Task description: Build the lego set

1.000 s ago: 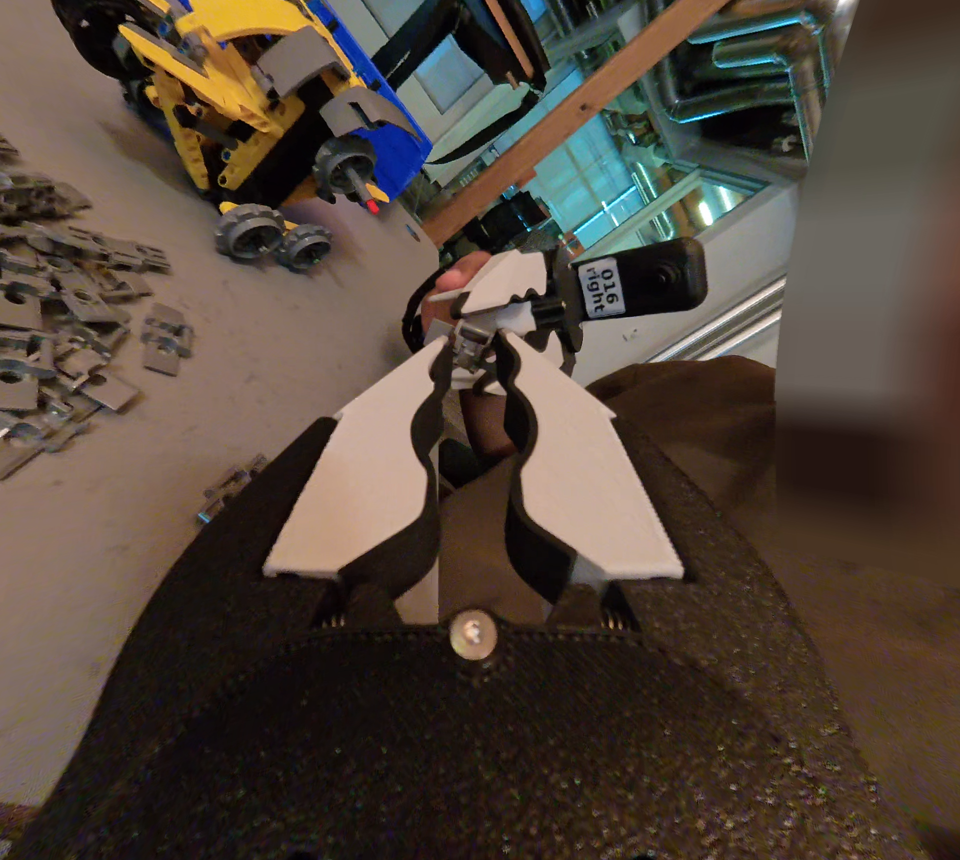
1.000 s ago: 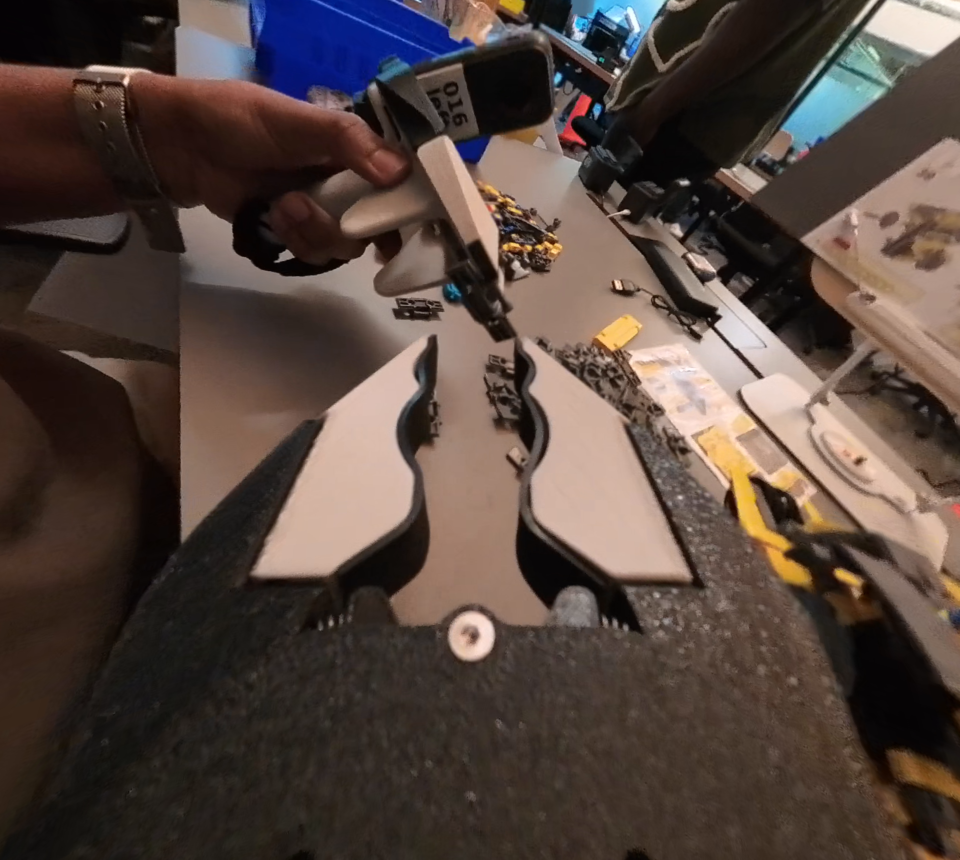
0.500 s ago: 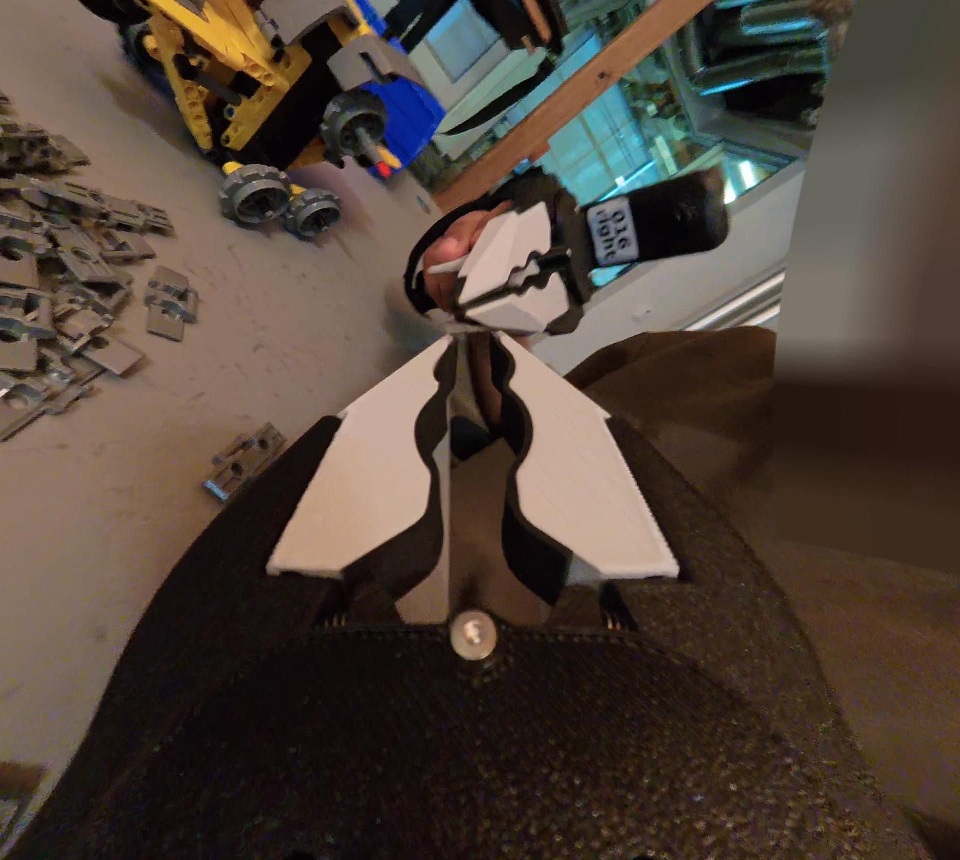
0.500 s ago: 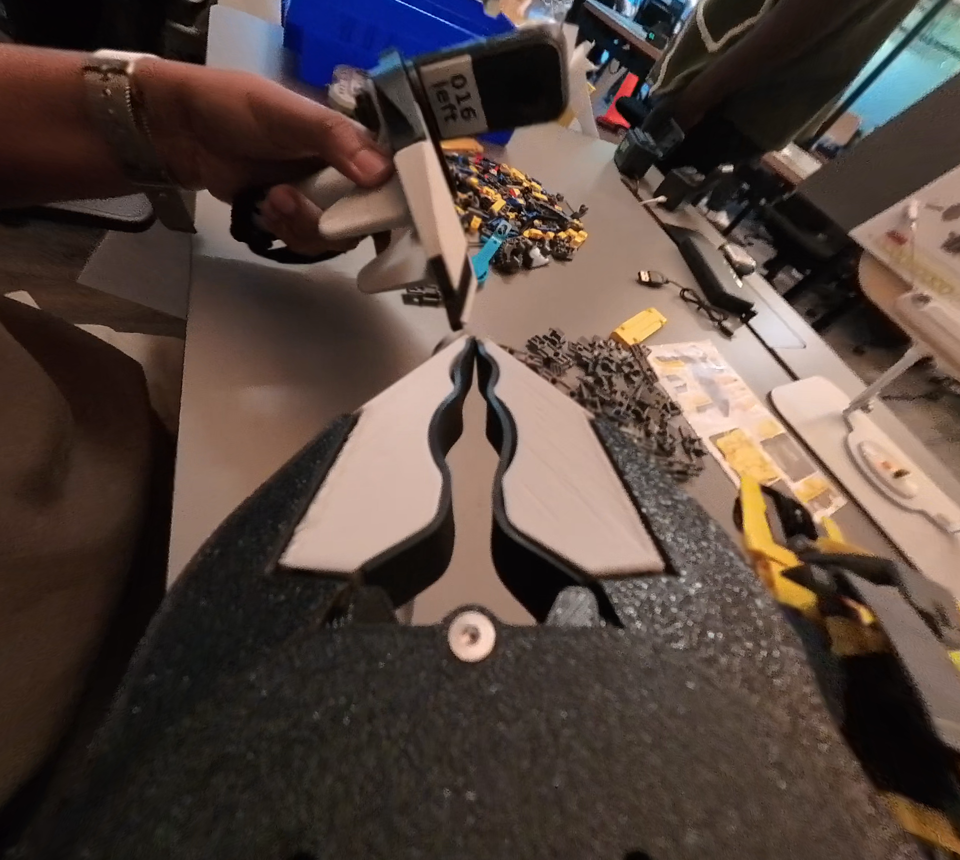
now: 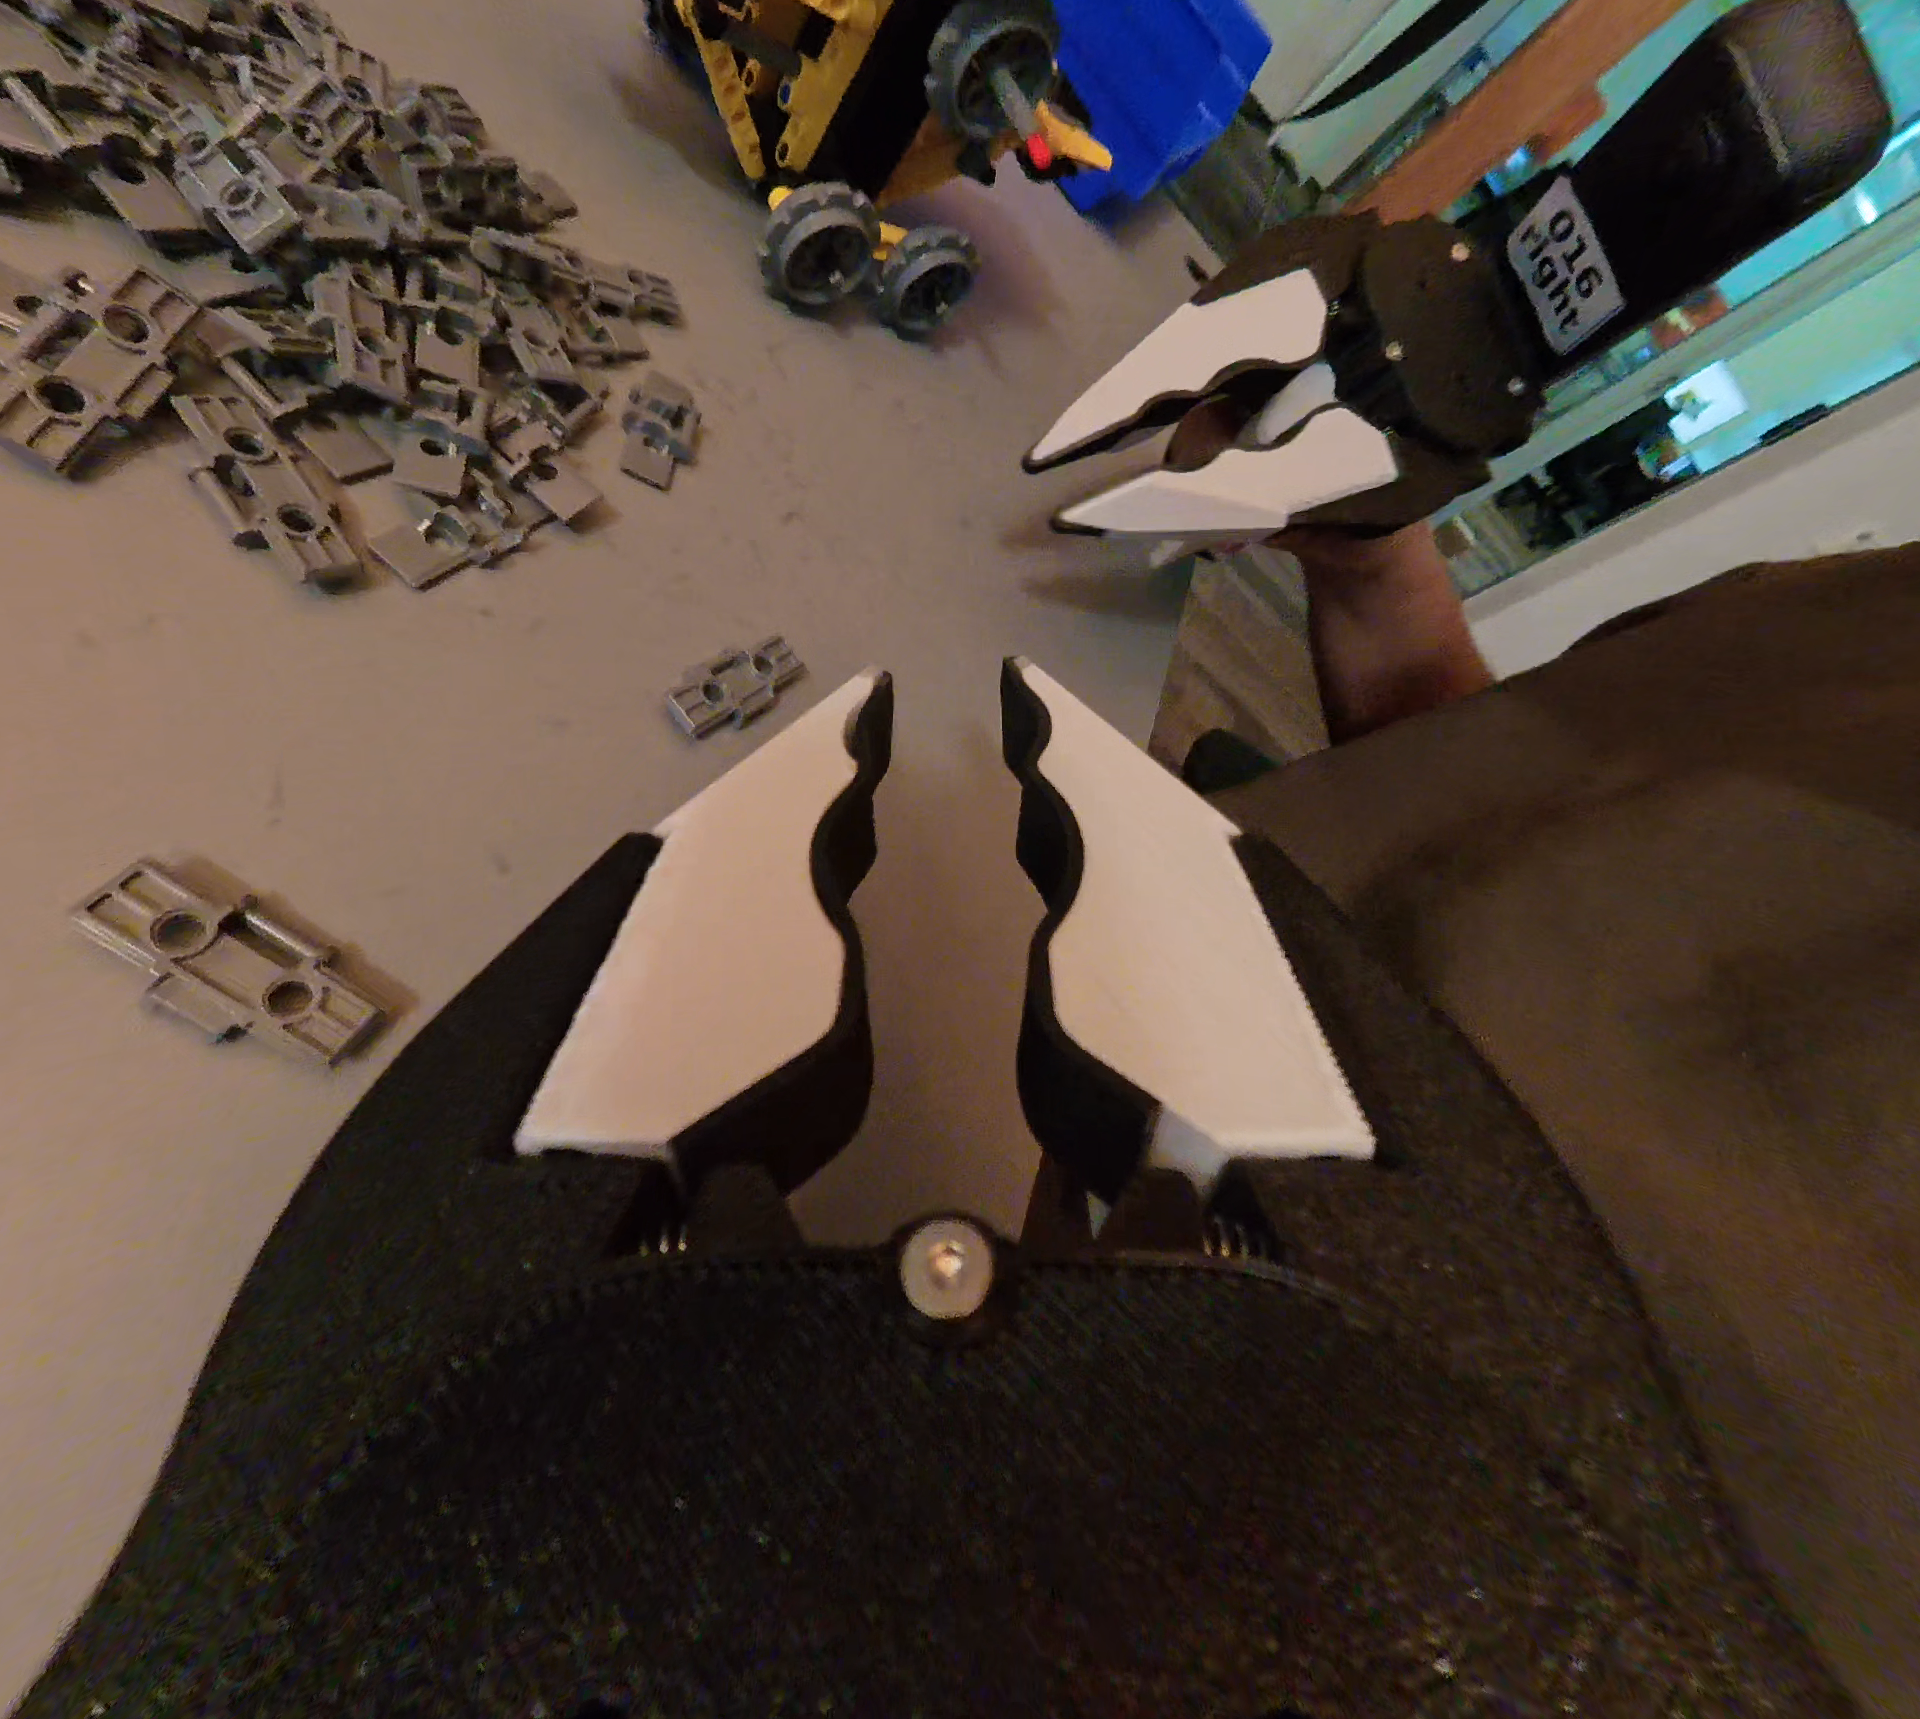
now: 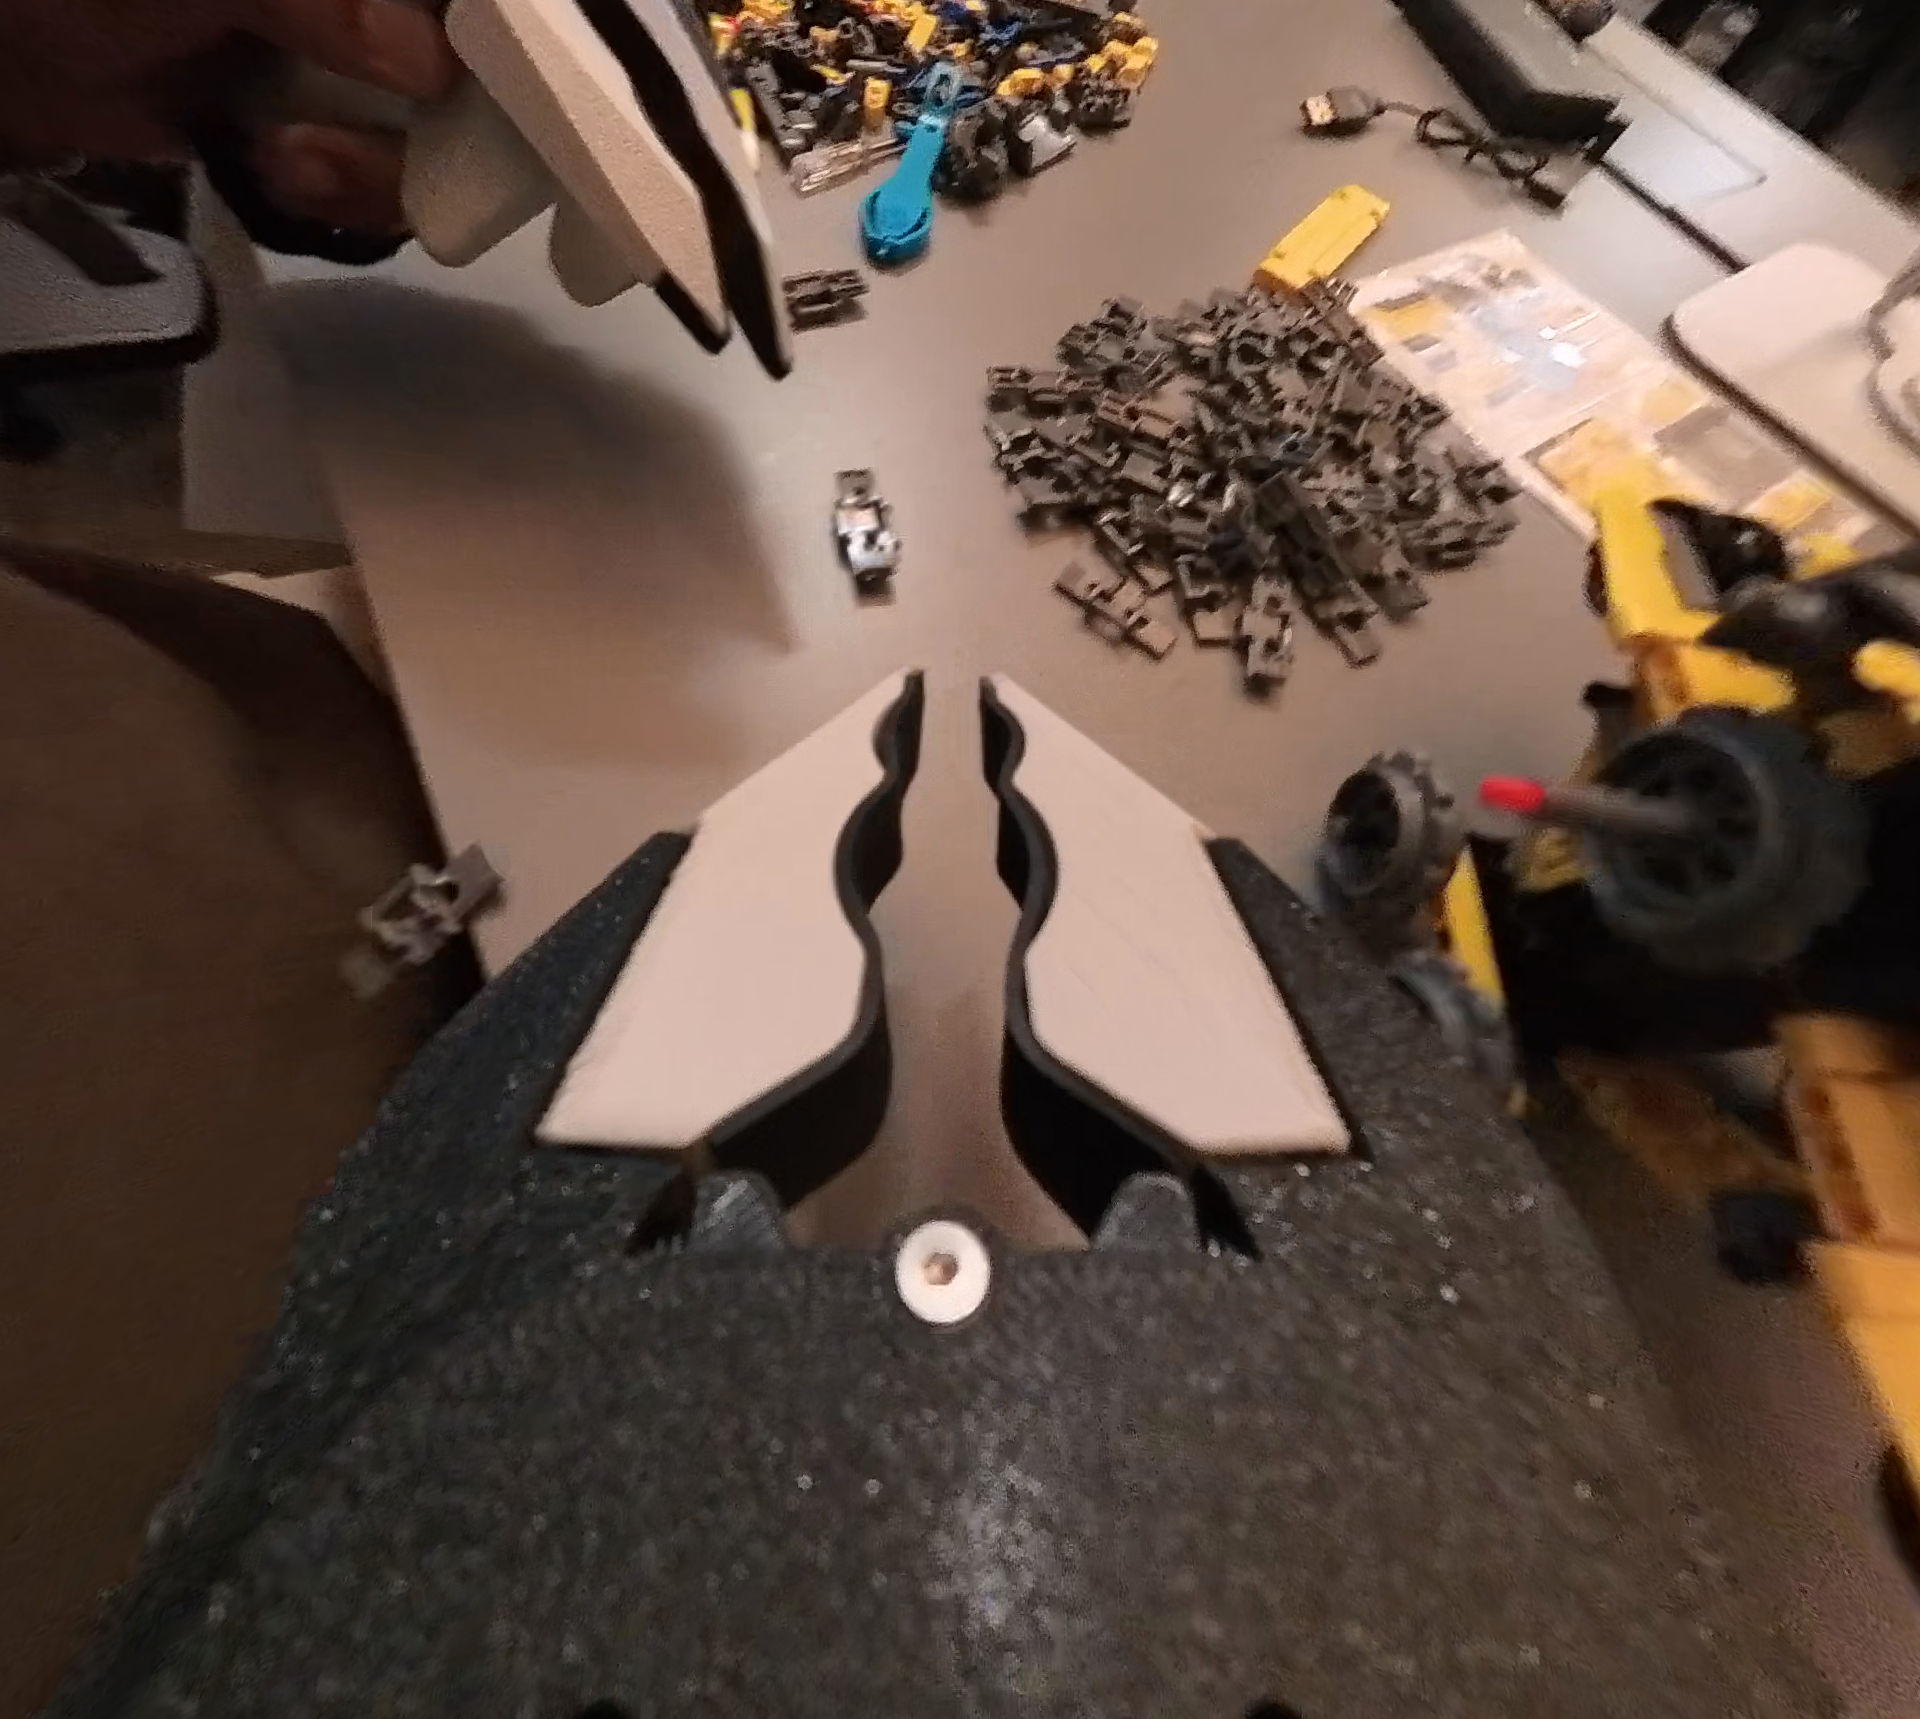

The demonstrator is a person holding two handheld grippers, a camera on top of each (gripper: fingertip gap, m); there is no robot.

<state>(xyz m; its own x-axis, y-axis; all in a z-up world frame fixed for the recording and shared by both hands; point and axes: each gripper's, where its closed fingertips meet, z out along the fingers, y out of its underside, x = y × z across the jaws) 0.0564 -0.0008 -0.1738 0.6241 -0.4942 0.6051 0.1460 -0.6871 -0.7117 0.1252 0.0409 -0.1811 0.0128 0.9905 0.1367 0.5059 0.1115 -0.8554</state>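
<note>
My left gripper [image 5: 945, 677] is open and empty, low over the grey table [image 5: 416, 786]. A small grey flat piece [image 5: 736, 689] lies just left of its left fingertip, and another grey piece [image 5: 239, 963] lies farther left. My right gripper [image 6: 951, 684] is empty, its jaws a narrow gap apart, above the table. A small grey piece [image 6: 868, 531] lies just beyond its tips. The right gripper also shows in the left wrist view [image 5: 1049, 490], held in a hand. The left gripper shows in the right wrist view [image 6: 748, 350], up and to the left.
A pile of grey pieces [image 5: 260, 215] [image 6: 1247, 464] and a yellow wheeled model [image 5: 831, 7] [image 6: 1714, 734] stand close by. Farther off are a mixed coloured pile [image 6: 914, 38], a blue tool [image 6: 909, 183], a booklet [image 6: 1507, 360], a cable [image 6: 1455, 131] and a blue bin [image 5: 1143, 7]. A grey piece [image 6: 426, 900] sits at the table edge. One gripper's finger ends stand about 9 cm off the other's. The left tips stand about 5 cm off the small grey flat piece [image 5: 736, 689]. It is also in sight in the right wrist view [image 6: 858, 506].
The two grippers met tip to tip, then drew apart and tipped down toward the table. My left jaws have opened. My right jaws shut half a second ago and now stand slightly apart.
</note>
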